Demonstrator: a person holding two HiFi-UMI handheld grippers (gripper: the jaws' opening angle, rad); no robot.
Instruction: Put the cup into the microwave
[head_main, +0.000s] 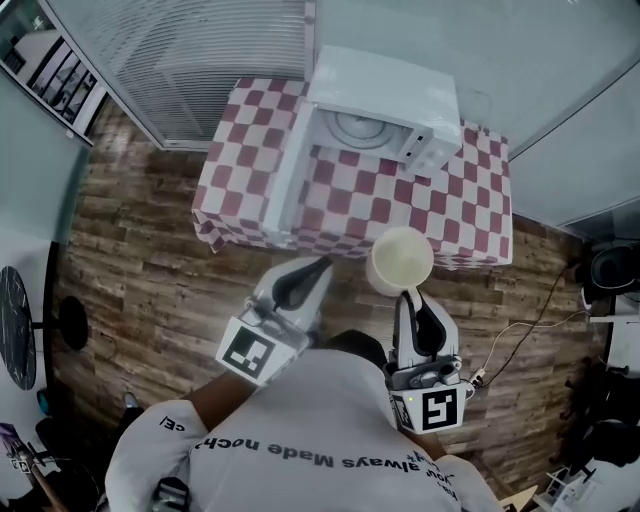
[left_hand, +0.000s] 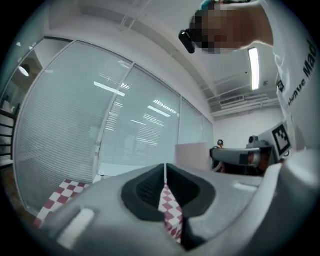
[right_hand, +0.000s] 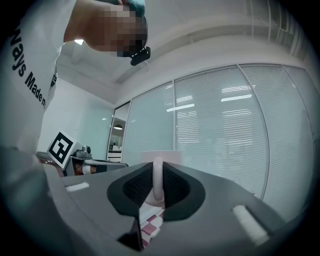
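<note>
A cream cup (head_main: 400, 260) hangs in the air in front of the table, and my right gripper (head_main: 411, 296) is shut on its handle (right_hand: 157, 182). The cup's body (right_hand: 160, 155) shows just beyond the jaws in the right gripper view. The white microwave (head_main: 385, 120) stands on the checked table (head_main: 350, 195) with its door (head_main: 290, 185) swung open to the left and its round turntable visible inside. My left gripper (head_main: 300, 280) is shut with nothing in it, held level beside the right one, near the table's front edge. In the left gripper view the cup (left_hand: 192, 156) shows to the right.
The table has a red and white checked cloth (left_hand: 65, 192) and stands against glass walls with blinds (head_main: 220, 50). Wooden floor (head_main: 130, 280) lies around it. A cable and dark equipment (head_main: 605, 270) are at the right, and a black round stand (head_main: 20, 325) at the left.
</note>
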